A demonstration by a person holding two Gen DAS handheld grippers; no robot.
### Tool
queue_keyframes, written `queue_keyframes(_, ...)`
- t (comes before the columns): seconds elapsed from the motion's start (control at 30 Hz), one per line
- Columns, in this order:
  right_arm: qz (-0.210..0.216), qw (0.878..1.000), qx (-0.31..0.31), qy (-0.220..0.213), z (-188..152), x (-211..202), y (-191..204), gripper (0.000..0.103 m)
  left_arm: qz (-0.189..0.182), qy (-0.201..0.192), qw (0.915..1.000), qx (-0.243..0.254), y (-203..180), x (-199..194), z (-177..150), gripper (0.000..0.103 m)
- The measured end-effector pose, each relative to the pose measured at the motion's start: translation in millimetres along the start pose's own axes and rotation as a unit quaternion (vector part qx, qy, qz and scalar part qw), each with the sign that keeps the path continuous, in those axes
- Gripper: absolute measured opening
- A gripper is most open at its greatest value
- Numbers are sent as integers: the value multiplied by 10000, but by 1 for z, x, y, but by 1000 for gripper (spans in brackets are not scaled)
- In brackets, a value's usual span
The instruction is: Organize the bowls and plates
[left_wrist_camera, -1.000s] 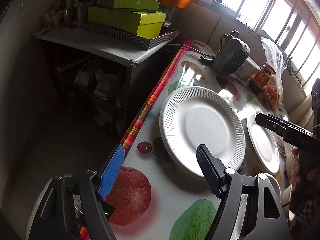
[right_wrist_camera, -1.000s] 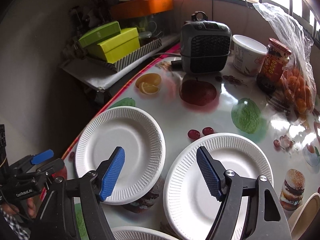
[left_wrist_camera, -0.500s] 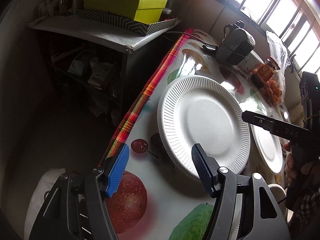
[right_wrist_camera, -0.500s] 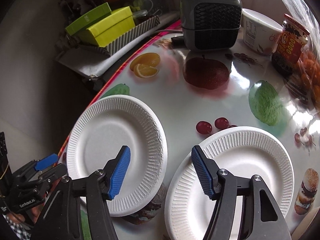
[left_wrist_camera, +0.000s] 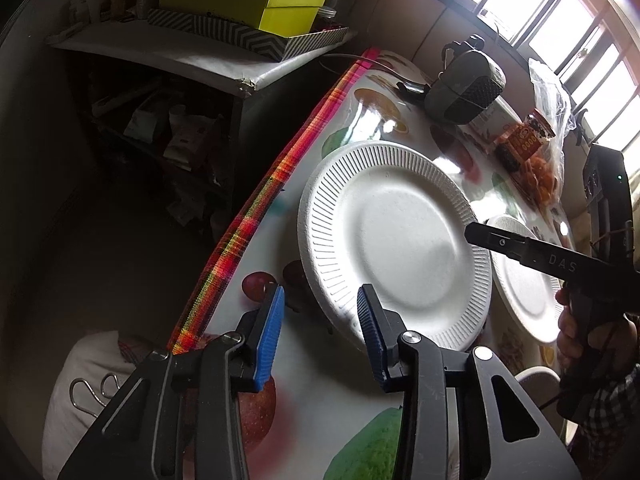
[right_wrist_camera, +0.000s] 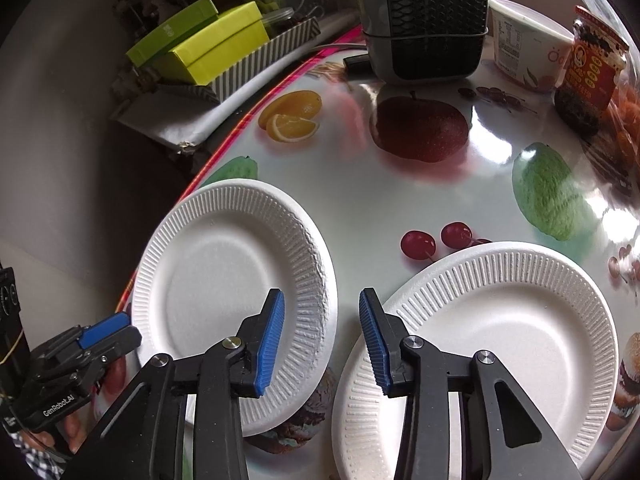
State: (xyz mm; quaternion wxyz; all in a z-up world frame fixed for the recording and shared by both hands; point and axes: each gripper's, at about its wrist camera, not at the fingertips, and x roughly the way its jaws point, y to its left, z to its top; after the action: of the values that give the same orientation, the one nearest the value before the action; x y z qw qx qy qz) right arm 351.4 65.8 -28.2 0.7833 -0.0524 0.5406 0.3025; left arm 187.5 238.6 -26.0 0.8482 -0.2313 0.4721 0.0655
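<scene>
Two white paper plates lie on the fruit-printed tablecloth [right_wrist_camera: 420, 208], and we count them the same from both wrists: the left plate [right_wrist_camera: 224, 284] sits by the table's plaid-trimmed edge [left_wrist_camera: 256, 208], its near side raised off the cloth on something dark that we cannot make out, and the right plate [right_wrist_camera: 496, 336] lies just beside it, the two rims apart. We hold two grippers over them. Our left gripper [left_wrist_camera: 320, 332] hovers at the near rim of the left plate, its jaws closing, one blue pad over the cloth and the other over the ribbed rim; neither pad presses on the plate, so it grasps nothing. Our right gripper [right_wrist_camera: 322, 336] hangs over the gap between the two plates, jaws likewise closing, one pad above the left plate's rim and one above the right plate's rim (the bare cloth shows between them), and it too grips nothing. At the far end of the table we count one grey heater [right_wrist_camera: 424, 20], one white tub [right_wrist_camera: 524, 48], one red-labelled jar [right_wrist_camera: 588, 76] and one clear bag of orange fruit [left_wrist_camera: 548, 120]. Beside the table two green boxes [right_wrist_camera: 200, 44] are stacked in one striped tray [right_wrist_camera: 260, 60] on a shelf.
</scene>
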Motion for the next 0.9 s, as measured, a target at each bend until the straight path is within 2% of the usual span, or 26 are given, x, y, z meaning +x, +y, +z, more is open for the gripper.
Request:
queue_keyframes(0.1,51,10000,-21,3,-1,0,1,32,-51,34,10000,-7,-1,2,1,31)
queue_keyframes(0.27,43,10000,-81,8,-2,1,3,23,-97,58,9999,-19,-2,4,2,27)
queue_keyframes(0.9,74,10000,-4,13,-4,3,1,23,-54,2,10000,-56,-5,3,4,19)
